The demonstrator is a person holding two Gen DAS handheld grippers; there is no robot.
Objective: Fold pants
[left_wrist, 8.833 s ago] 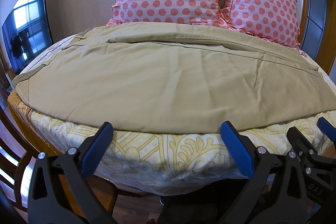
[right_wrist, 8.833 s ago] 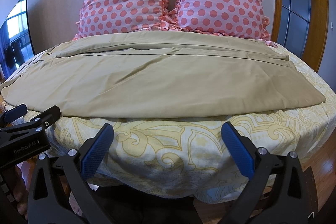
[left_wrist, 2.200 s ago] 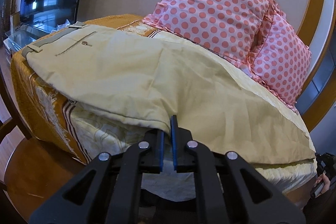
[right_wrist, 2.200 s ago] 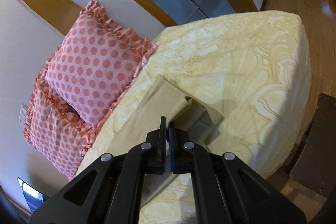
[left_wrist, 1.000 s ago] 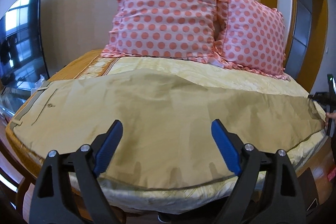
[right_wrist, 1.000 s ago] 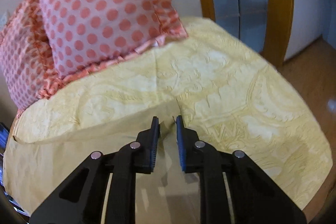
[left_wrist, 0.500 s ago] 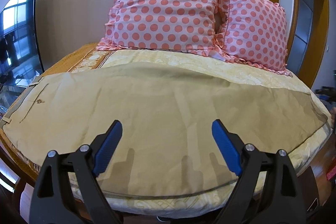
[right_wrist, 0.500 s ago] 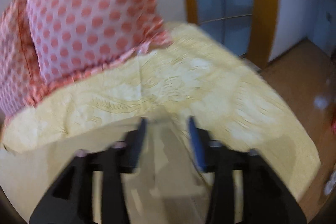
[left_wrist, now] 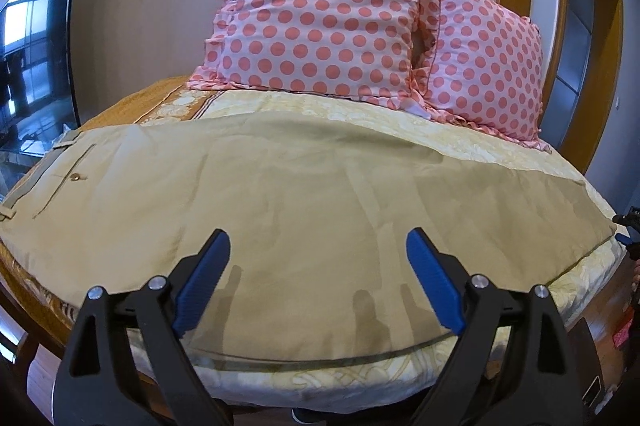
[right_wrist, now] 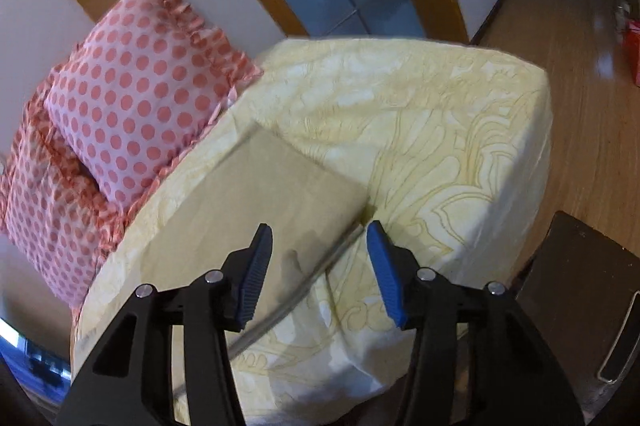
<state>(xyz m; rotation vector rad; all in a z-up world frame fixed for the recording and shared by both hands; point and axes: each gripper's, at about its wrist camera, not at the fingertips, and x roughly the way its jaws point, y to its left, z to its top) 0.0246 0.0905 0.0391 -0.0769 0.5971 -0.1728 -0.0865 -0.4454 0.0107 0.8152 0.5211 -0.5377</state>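
One pants (left_wrist: 304, 202), two pillows (left_wrist: 320, 18), two tools (left_wrist: 316, 282), one bed (left_wrist: 400, 110).

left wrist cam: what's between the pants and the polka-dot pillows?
Only a bare strip of yellow patterned bedspread separates the pants from the pillows; left wrist view.

1. the left gripper (left_wrist: 318, 280) is hovering with its jaws spread wide, gripping nothing.
2. its blue fingertips (left_wrist: 204, 280) are tilting outward from each other, the black finger arms angling up from the lower frame corners.
3. the right gripper (right_wrist: 320, 272) is standing with its jaws parted, less widely, and nothing between them.
4. its ribbed blue pads (right_wrist: 254, 276) are facing each other across the gap.
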